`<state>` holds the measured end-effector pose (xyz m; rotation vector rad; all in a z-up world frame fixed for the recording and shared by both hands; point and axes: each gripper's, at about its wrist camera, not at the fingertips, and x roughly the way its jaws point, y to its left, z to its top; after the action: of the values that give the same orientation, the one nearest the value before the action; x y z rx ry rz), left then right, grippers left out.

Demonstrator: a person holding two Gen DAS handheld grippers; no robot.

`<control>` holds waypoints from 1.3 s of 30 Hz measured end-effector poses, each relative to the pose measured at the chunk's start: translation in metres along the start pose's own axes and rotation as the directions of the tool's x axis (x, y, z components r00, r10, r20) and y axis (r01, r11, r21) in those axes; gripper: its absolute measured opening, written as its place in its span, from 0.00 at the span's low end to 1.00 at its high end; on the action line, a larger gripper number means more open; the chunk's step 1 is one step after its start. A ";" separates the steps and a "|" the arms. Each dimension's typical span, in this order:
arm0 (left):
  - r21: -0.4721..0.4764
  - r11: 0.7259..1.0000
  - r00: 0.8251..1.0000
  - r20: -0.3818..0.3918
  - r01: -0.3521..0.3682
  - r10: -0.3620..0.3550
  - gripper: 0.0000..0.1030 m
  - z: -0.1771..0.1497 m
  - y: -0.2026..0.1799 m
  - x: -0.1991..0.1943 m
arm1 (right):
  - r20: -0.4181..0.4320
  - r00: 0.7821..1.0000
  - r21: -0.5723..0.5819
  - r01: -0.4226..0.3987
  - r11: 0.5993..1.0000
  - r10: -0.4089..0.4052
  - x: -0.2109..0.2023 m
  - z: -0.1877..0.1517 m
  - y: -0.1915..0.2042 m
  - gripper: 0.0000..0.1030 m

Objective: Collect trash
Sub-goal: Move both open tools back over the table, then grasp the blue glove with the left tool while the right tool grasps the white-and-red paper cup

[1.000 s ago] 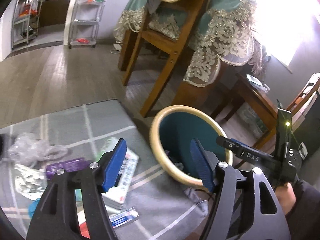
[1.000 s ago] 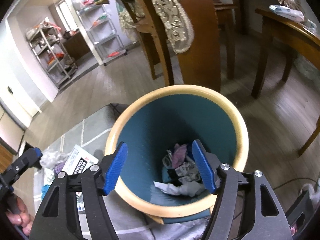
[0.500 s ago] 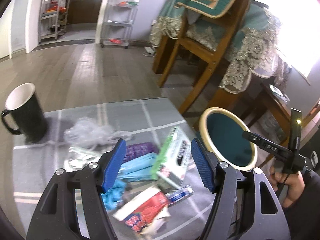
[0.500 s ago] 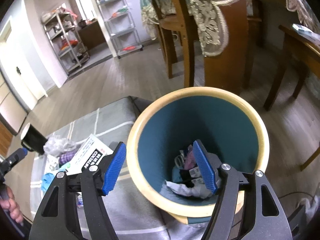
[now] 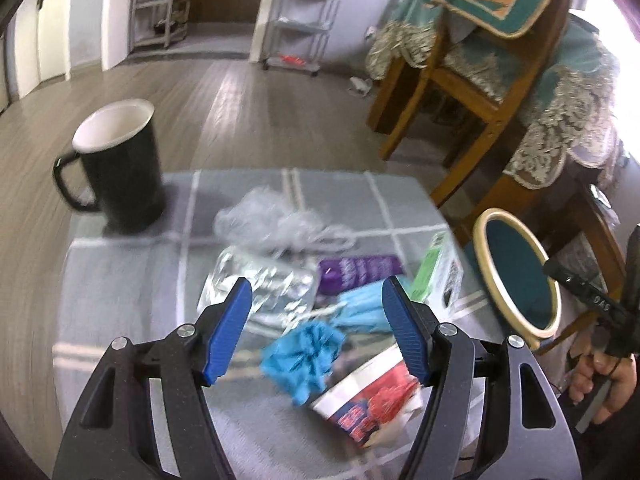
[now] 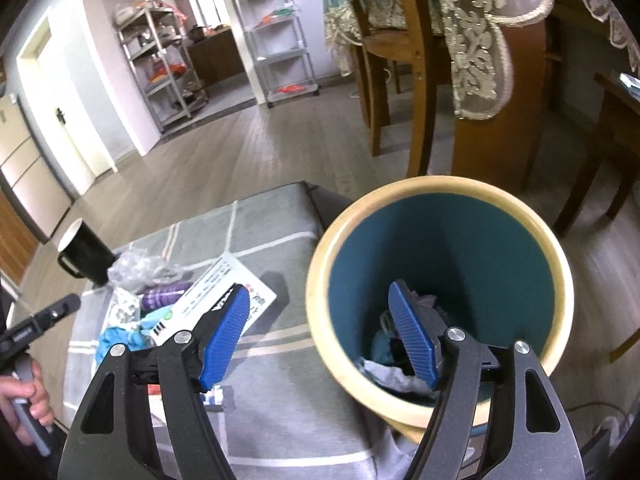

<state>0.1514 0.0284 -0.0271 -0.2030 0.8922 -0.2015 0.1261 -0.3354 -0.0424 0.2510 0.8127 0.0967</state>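
A pile of trash lies on the grey checked cloth: a crumpled blue glove, a clear plastic bag, a foil blister pack, a purple packet, a green-and-white box and a red-and-white wrapper. My left gripper is open and empty, just above the blue glove. The teal bin with a cream rim stands beside the table and holds several scraps. My right gripper is open and empty over the bin's near-left rim.
A black mug stands at the cloth's far left, also in the right wrist view. Wooden chairs and a lace-covered table stand behind the bin. Metal shelves line the far wall.
My left gripper has swung left from the bin to over the trash pile. My right gripper has drifted left from the bin's middle to its near-left rim.
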 end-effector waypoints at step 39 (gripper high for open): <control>-0.131 0.990 0.995 -0.072 0.056 -0.066 0.25 -0.027 0.024 -0.007 | -0.330 0.900 -0.227 -0.369 0.901 0.286 0.028 -0.075 0.122 0.71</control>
<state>0.1285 0.0504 -0.0445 -0.3449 0.9764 -0.2101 0.0920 -0.1988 -0.0806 0.0996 1.0293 0.5815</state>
